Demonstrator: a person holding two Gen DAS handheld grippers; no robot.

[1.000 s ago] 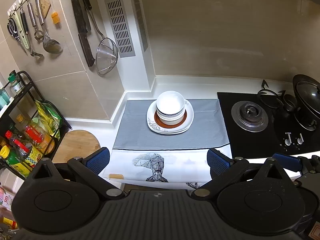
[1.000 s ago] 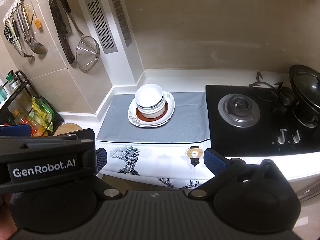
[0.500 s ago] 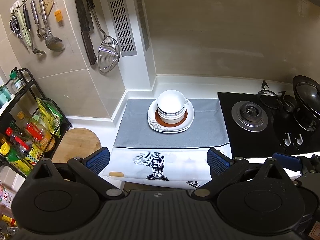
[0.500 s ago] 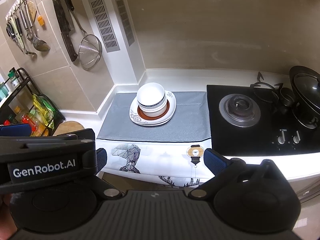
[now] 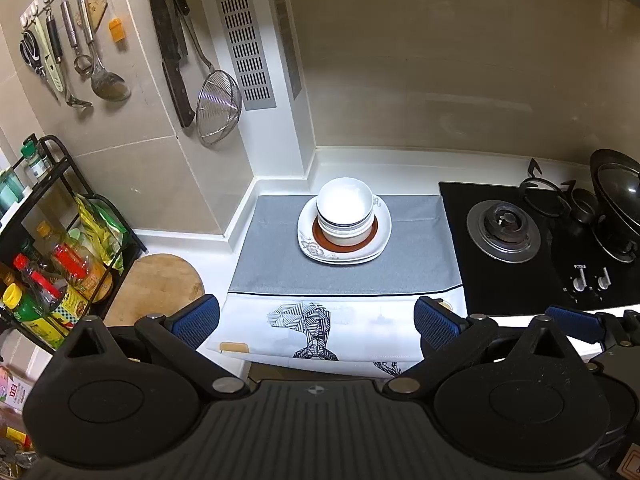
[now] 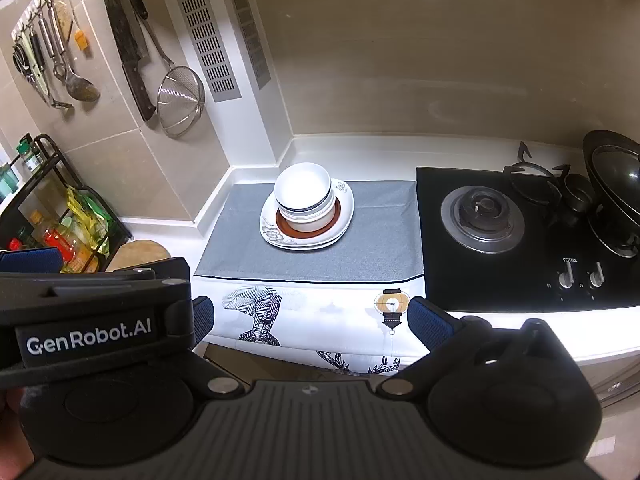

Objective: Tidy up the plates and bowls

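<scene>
On the grey mat (image 5: 344, 276), left wrist view: one stack of dishes. Bowls (image 5: 345, 210) nested on top, at least 3 by the rims, exact count unclear. Under them 1 brown-rimmed plate (image 5: 370, 236), then white plates (image 5: 382, 240), looks like 2, edges hard to separate. Stack sits near the mat's back edge, left of the hob (image 5: 508, 264), well apart from it. Hob: 1 bare burner (image 5: 503, 230), 2 knobs (image 5: 592, 280), 1 wok with lid (image 5: 616, 196) at far right. Wall: 1 strainer (image 5: 218, 108), 1 cleaver (image 5: 170, 44), 1 ladle (image 5: 106, 84), a few smaller tools. Rack (image 5: 48, 240) with bottles at left, 1 round wooden board (image 5: 160, 284) beside it. Left gripper (image 5: 316, 320) held level in front of the counter edge, aimed at the stack, well short of it; jaws spread wide, nothing between the pads (image 5: 198, 320).

Right wrist view: same stack, bowls (image 6: 304, 196) over white plates (image 6: 344, 212), on the mat (image 6: 312, 256), up and left of centre. Hob (image 6: 520, 240) to the right, strainer (image 6: 180, 100) on the wall. Right gripper (image 6: 306, 318) also back from the counter, pointing at the mat's front overhang; jaws apart, empty. Left gripper's body fills the lower left corner, overlapping the right one's left finger.
</scene>
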